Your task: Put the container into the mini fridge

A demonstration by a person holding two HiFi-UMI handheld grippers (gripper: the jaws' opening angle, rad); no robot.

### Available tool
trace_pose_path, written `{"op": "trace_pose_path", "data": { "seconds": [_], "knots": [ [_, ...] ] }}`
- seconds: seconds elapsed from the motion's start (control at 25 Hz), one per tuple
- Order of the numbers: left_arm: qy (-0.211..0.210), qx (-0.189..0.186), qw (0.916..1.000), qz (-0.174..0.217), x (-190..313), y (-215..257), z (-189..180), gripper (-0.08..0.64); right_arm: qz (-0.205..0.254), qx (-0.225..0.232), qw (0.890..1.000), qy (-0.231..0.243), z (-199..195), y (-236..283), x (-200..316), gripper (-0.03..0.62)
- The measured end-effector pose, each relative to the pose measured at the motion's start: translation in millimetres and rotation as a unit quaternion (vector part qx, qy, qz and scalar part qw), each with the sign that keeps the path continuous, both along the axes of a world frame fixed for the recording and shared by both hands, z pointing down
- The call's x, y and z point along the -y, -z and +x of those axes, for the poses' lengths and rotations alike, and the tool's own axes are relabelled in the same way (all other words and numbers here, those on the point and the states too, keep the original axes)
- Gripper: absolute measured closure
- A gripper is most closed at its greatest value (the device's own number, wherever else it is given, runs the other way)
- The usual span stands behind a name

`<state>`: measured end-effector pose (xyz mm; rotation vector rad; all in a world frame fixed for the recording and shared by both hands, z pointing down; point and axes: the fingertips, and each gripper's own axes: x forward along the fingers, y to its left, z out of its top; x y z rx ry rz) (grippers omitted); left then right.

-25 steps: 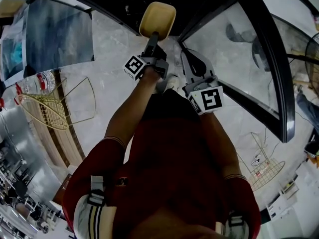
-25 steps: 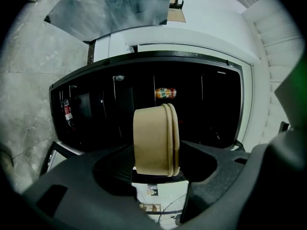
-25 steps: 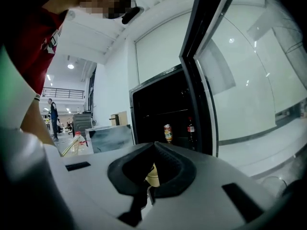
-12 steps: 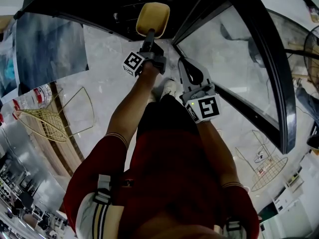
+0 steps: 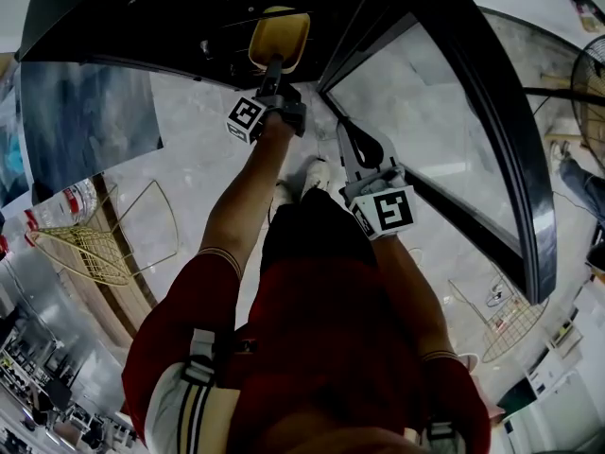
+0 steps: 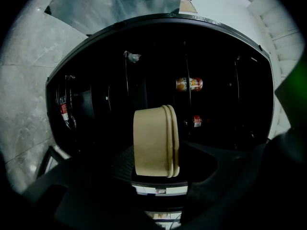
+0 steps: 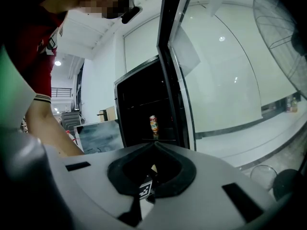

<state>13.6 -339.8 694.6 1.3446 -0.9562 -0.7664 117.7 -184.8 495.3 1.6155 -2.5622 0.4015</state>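
Holds the container [image 6: 154,142] clamped sideways in the fingers of the left gripper [image 5: 274,64], right gripper [image 7: 154,145] closed and empty, and risks clipping the mini fridge [image 6: 158,18] frame and jarring it loose.

Container [image 5: 279,38] is sitting between the left gripper's [image 5: 274,67] jaws, right at the mini fridge [image 5: 123,12] opening. Can [image 7: 153,123] is standing on a shelf deeper inside, behind the container. Fridge door [image 5: 454,130] is hanging open on the right, with the right gripper [image 5: 352,138] hovering just beside its edge. Wire basket [image 5: 90,249] is lying on the floor [image 5: 203,149], left of the person's left arm [image 5: 241,206].
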Motion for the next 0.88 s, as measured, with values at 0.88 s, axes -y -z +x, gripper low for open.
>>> {"op": "trace_pose_path", "data": {
  "seconds": [0.88],
  "knots": [
    [-0.055,0.026,0.998,-0.014,41.9,-22.1,32.5,0.29,-0.013,-0.003,1.0,-0.014,13.4,-9.4,-3.9,0.595]
  ]
}}
